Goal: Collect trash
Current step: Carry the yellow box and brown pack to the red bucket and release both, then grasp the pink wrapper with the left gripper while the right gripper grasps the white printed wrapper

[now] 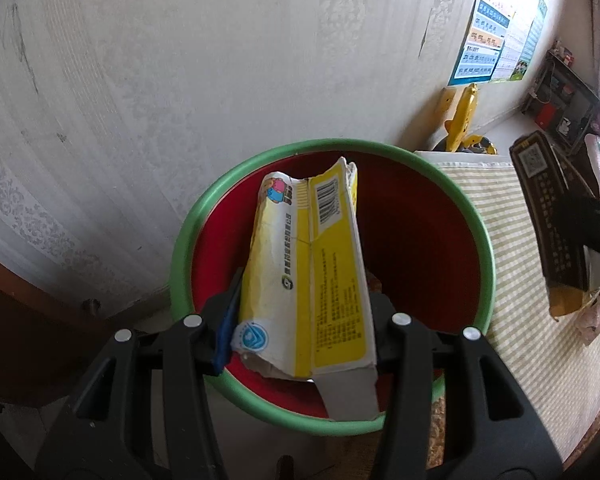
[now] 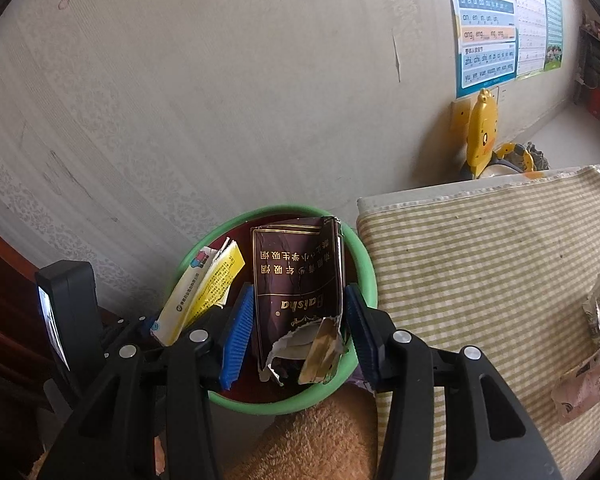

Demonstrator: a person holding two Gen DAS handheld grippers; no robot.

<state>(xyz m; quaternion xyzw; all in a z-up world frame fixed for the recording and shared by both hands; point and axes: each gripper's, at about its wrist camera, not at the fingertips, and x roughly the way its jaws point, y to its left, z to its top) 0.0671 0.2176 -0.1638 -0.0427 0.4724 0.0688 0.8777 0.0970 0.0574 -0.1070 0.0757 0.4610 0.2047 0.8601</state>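
Observation:
My left gripper (image 1: 302, 320) is shut on a torn yellow and white carton (image 1: 312, 276) and holds it over the mouth of a red bin with a green rim (image 1: 416, 240). My right gripper (image 2: 298, 316) is shut on a torn dark brown cigarette pack (image 2: 296, 288) above the same bin (image 2: 364, 264). The yellow carton (image 2: 204, 288) and the left gripper show at the left in the right wrist view. The brown pack (image 1: 548, 216) shows at the right in the left wrist view.
A table with a green-striped cloth (image 2: 480, 264) stands right of the bin, with crumpled wrappers (image 2: 588, 360) near its right edge. A wallpapered wall (image 2: 220, 100) is behind. A yellow duck toy (image 2: 482, 136) stands by the wall. Brown fuzzy fabric (image 2: 320, 440) lies below the bin.

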